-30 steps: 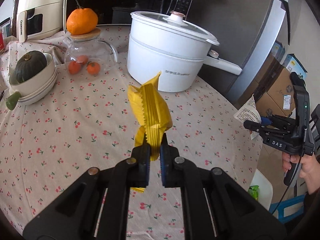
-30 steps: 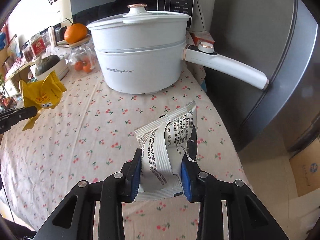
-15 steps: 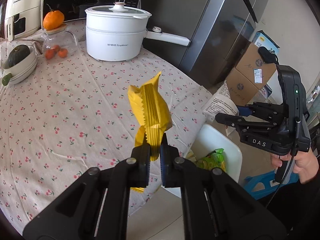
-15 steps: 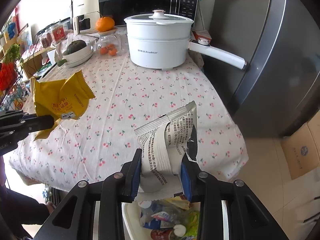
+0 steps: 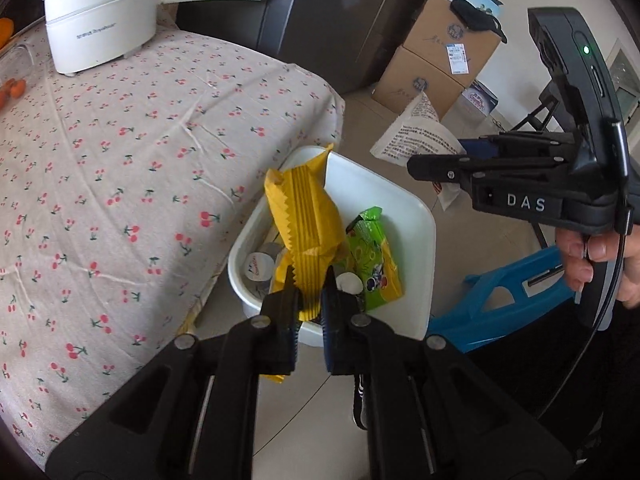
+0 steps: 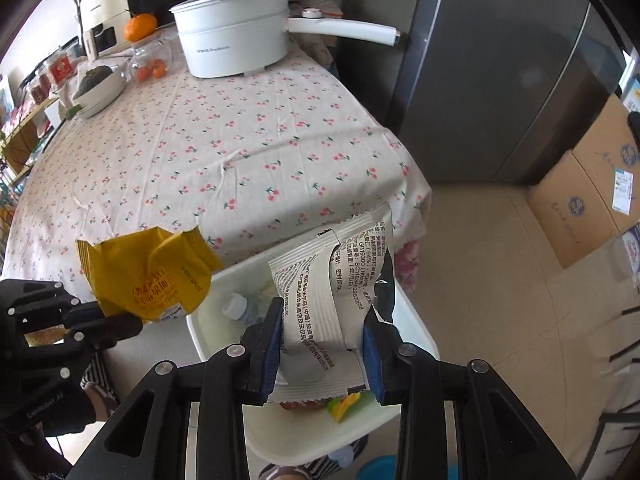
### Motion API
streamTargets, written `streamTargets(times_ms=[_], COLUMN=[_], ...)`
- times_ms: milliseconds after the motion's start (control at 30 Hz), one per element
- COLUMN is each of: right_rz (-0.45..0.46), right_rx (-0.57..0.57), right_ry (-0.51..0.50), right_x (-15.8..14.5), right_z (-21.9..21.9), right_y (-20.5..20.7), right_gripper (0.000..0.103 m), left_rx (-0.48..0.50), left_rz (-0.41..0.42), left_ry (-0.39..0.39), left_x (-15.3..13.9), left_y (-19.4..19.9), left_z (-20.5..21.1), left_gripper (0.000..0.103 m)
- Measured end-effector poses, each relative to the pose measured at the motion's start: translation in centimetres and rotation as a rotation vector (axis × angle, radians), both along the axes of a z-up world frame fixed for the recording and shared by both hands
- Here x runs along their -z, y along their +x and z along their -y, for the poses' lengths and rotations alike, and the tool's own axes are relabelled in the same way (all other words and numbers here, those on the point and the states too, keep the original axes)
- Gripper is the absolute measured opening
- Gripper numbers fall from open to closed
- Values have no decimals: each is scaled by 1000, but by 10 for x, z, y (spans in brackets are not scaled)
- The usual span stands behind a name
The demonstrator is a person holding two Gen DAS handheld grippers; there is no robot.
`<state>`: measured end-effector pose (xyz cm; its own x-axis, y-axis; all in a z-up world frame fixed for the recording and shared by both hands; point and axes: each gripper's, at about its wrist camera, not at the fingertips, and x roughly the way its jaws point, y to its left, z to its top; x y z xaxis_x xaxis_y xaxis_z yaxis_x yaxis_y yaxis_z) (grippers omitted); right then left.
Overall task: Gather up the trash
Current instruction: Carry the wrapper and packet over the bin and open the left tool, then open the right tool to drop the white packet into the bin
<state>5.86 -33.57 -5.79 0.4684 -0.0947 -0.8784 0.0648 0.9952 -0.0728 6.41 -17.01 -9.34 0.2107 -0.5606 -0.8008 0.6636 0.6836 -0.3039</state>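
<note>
My left gripper (image 5: 308, 292) is shut on a crinkled yellow wrapper (image 5: 304, 216), which hangs over the near-left part of a white trash bin (image 5: 404, 196) on the floor beside the table. My right gripper (image 6: 320, 328) is shut on a white printed packet (image 6: 332, 280) above the same bin (image 6: 420, 332). In the left wrist view the right gripper (image 5: 416, 164) and its packet (image 5: 416, 140) hover over the bin's far right. In the right wrist view the left gripper (image 6: 132, 324) holds the yellow wrapper (image 6: 152, 276) by the bin's left rim.
The bin holds a green wrapper (image 5: 372, 264), a small cup (image 5: 258, 266) and other trash. The cherry-print table (image 5: 120, 160) carries a white pot (image 5: 100, 24). A blue stool (image 5: 500, 300), cardboard boxes (image 5: 440, 52) and a grey fridge (image 6: 500, 60) stand around.
Both grippers have swung off the table top to above the bin at the table's corner, each with its wrapper still held. The bin has come fully into view.
</note>
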Motion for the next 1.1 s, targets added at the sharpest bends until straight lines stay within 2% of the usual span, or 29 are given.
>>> streamTargets(times_ms=[100,267,300,367,433,567,633,733,833,933,1000,1100], right_rz=[-26,-57,-60,-67,-74,-84,-87,-97,-116,-131,-140,-125], right_rx=[46,85,89,95,101,108,103,90,79,80,92,102], right_ry=[9,11,11,13,12,17,22,29,28,41,70,59], right_x=[7,14,15,17,19,21,21,24,30,33,34,31], right_z=[18,35,37,41,44,47,45,40,34,30,29,23], right_y=[-7,-16,-17,-19,-20,-23,-23,-20,-16,-13,-11,-11], right_gripper=[36,37,37,37,37,37,38,38,40,48,66,75], left_rx=[30,76,76,74,56,29,5,-55,-108,-163,-200,-264], left_rz=[-20,5,5,5,25,52,61,63,73,95,100,103], left_ry=[20,59,67,81,92,105,109,112,116,134,145,161], left_x=[13,24,25,24,22,14,10,4,-3,-9,-12,-17], left_y=[-3,-8,-9,-11,-13,-15,-15,-16,-17,-18,-18,-19], left_z=[20,43,44,45,42,32,25,11,-2,-15,-25,-39], left_gripper=[12,13,17,32,57,65,74,83,87,100,101,101])
